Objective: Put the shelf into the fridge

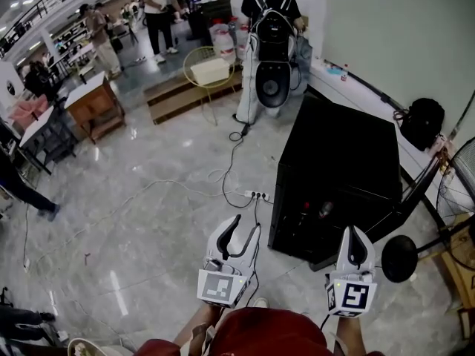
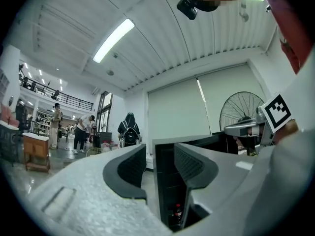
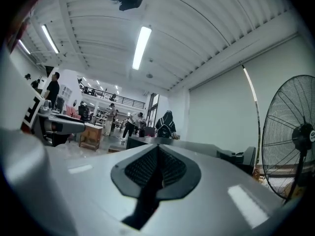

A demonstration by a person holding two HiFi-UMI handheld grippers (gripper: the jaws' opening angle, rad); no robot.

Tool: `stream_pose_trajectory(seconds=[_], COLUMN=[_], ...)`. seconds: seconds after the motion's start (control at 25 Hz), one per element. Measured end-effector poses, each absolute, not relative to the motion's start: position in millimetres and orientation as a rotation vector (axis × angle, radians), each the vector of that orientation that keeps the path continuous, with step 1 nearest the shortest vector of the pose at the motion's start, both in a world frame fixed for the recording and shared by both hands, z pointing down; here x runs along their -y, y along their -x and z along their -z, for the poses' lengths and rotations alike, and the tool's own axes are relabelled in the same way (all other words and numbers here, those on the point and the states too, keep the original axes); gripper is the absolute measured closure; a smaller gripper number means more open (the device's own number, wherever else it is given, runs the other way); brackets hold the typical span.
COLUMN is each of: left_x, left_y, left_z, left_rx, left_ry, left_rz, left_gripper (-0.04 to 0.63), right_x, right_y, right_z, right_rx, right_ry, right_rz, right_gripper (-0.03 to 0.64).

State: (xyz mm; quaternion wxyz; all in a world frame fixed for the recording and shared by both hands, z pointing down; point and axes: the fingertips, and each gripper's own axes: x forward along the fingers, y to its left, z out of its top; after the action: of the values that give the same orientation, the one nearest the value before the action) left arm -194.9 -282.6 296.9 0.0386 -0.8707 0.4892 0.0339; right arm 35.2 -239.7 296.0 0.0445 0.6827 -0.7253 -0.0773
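The black fridge (image 1: 338, 162) stands on the floor right of centre, its open front facing me with bottles (image 1: 304, 208) low inside. No shelf shows in any view. My left gripper (image 1: 247, 225) hangs just left of the fridge's front, open and empty; in the left gripper view the fridge (image 2: 165, 176) and a bottle (image 2: 177, 214) show through the gap between the jaws. My right gripper (image 1: 355, 233) is held at the fridge's near right corner, pads pressed together with nothing between them. The right gripper (image 3: 156, 170) looks over the fridge top (image 3: 206, 149).
A power strip (image 1: 256, 195) and cables lie on the floor left of the fridge. A standing fan (image 1: 459, 184) is at the far right, a black bag (image 1: 421, 121) on the ledge. A person with a backpack (image 1: 271, 28) stands behind the fridge. Wooden tables (image 1: 93, 102) stand at the left.
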Motion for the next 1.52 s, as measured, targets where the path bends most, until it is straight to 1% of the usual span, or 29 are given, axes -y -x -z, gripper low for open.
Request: stream_pose_trajectory(seconds=[0.16,0.36,0.52,1.52], left_x=[280.3,275.2,276.4,280.4], left_y=[197.3,206.8,209.6,223.7], left_z=[-297.3,-298.3,-304.8,-315.0], left_rx=[-1.498,-1.568,-1.597,-1.652], left_ry=[2.662,2.596,2.605,2.578], left_rz=[-0.12,-0.153,-0.102,-0.105], left_gripper=[0.45,0.589,0.589,0.589], right_x=[240.2,236.3,234.7,240.2], right_y=[-26.6,-21.8,-23.3,-11.2], right_z=[-297.5,-303.6,-305.0,-320.9], right_rx=[2.221,2.21,2.208,2.228], right_ry=[-2.062,-2.037,-2.042,-1.994], right_rz=[0.248,0.235,0.234,0.211], right_gripper=[0.615,0.615,0.615,0.615])
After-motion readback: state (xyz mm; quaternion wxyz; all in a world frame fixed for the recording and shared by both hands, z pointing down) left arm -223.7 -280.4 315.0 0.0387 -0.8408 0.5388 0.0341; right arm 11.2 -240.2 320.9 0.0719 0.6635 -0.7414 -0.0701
